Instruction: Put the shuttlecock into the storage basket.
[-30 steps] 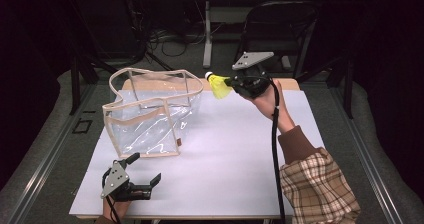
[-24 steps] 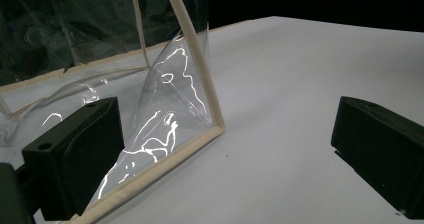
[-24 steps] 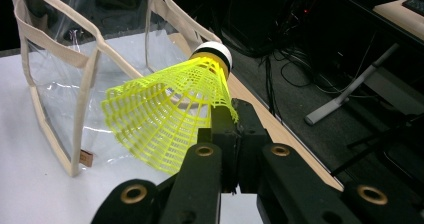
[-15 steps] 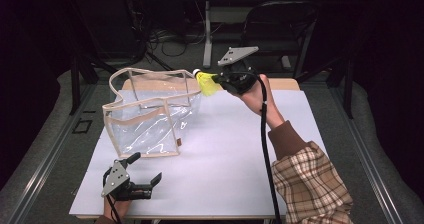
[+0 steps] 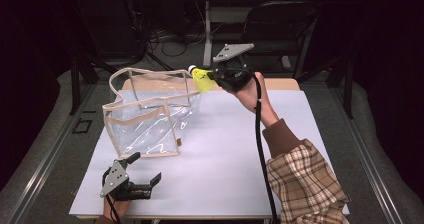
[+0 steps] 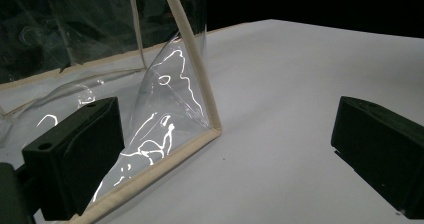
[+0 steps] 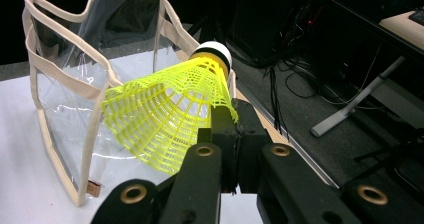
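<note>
Left gripper (image 5: 146, 184) low at near left edge of white table (image 5: 225, 154), jaws spread wide, nothing between them; resting on tabletop just short of bag. Clear plastic tote bag with beige fabric trim (image 5: 150, 114) upright on left half of table, mouth open upward. Right gripper (image 5: 216, 76) raised at far side beside bag's far right corner, jaws clamped on skirt edge of yellow mesh shuttlecock with white cork tip (image 7: 170, 109); tip points toward bag rim.

One clear plastic bag with beige trim (image 5: 150, 116), one yellow mesh shuttlecock with a white tip (image 5: 201, 77), two black grippers, one white table (image 5: 225, 154).
</note>
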